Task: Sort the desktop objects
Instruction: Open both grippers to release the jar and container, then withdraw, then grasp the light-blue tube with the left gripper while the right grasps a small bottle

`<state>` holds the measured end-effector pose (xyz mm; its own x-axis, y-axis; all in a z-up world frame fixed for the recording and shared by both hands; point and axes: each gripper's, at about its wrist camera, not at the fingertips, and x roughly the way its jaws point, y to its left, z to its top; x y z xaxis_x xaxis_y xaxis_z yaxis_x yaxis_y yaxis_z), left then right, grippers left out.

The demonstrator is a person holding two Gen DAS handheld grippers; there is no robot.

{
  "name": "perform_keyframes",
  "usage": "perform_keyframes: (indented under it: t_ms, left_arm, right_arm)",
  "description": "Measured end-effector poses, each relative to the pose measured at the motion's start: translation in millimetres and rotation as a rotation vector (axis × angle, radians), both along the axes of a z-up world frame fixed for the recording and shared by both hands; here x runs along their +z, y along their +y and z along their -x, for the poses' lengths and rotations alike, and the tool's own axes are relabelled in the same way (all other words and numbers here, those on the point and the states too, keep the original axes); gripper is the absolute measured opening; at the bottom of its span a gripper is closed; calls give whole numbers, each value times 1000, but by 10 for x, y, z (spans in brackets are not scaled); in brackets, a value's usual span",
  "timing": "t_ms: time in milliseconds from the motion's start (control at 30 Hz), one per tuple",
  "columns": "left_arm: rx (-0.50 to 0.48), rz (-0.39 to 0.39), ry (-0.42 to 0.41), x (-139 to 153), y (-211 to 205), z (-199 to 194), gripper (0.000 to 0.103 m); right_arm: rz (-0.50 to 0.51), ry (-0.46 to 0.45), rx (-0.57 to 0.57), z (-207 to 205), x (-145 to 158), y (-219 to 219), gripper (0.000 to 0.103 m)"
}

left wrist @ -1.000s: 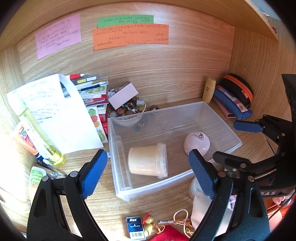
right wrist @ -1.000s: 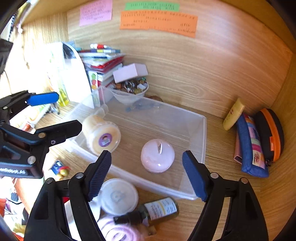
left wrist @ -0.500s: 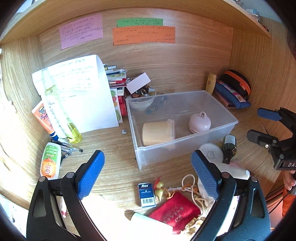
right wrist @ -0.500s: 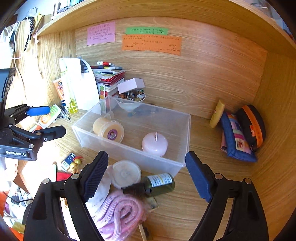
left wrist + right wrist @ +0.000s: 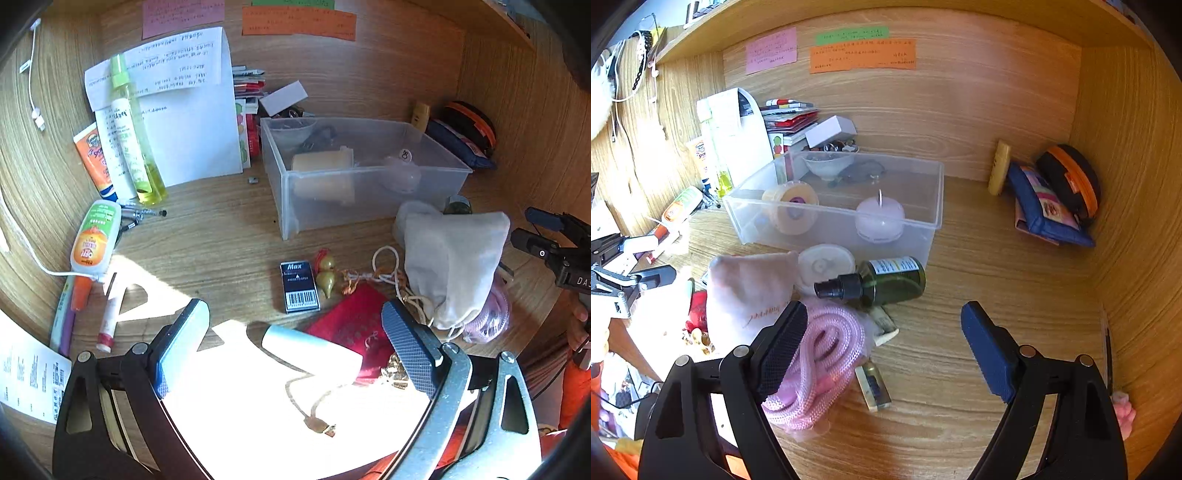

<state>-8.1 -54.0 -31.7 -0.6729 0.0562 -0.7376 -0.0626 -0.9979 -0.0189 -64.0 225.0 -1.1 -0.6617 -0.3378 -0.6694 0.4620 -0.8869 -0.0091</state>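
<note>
My left gripper (image 5: 295,343) hangs open over the desk's sunlit front edge. Below it lie a white tube (image 5: 310,349) and a thin gold chain (image 5: 314,413), neither gripped. Just beyond are a red pouch (image 5: 351,325), a Max staple box (image 5: 299,286) and a gourd charm (image 5: 327,275). My right gripper (image 5: 886,343) is open over bare wood, its left finger beside a pink rope coil (image 5: 820,350). Ahead lie a green spray bottle (image 5: 886,280), a white lid (image 5: 825,264) and a white cloth pouch (image 5: 750,291). The clear bin (image 5: 934,229) holds a cream jar (image 5: 792,210) and a pink round case (image 5: 881,218).
A paper sheet (image 5: 192,122), a yellow-green spray bottle (image 5: 135,136), an orange tube (image 5: 94,158) and an OFF bottle (image 5: 96,236) crowd the left. Pencil cases (image 5: 1052,206) and a yellow tube (image 5: 999,166) fill the right corner. Books and a bowl stand behind the bin.
Both grippers have drawn back from the bin toward the desk's front edge, bringing the clutter in front of it into view. Their jaws stand slightly wider.
</note>
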Motion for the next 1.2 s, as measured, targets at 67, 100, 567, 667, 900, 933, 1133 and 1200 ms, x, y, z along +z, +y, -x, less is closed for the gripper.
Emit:
perform_keyframes:
  t_ms: [67,100,567,667,900,933,1133,1200]
  left_arm:
    - [-3,-5,-10,-54,-8,-57,96]
    - [-6,-6,-14,-78,-7,-89,96]
    - [-43,-5,-41,-394,31,-89,96]
    - [-40,-9,-37,-424,16,-69,96]
    - [-59,-33,-40,-515,-8,5,94]
    - [-51,-31,-30,-523,-18,11,91]
    - [-48,-16,12,-532,1,-7,77]
    - [-46,-12,23,-527,1,-8,72]
  right_arm:
    - [-2,-8,-13,-28,-65,41,83]
    - [-5,-11,-19,-41,-94,62,83]
    - [-9,-99,-35,-158,-414,265,82]
    - [-25,-107,-27,-146,-462,255,78]
    - [-23,-145,-4,-47,-558,210,59]
    - [-23,-148,-4,-36,-568,205,59]
    - [-30,-137,-3,22,-577,165,55]
    - [-32,-132,-4,33,-578,153,50]
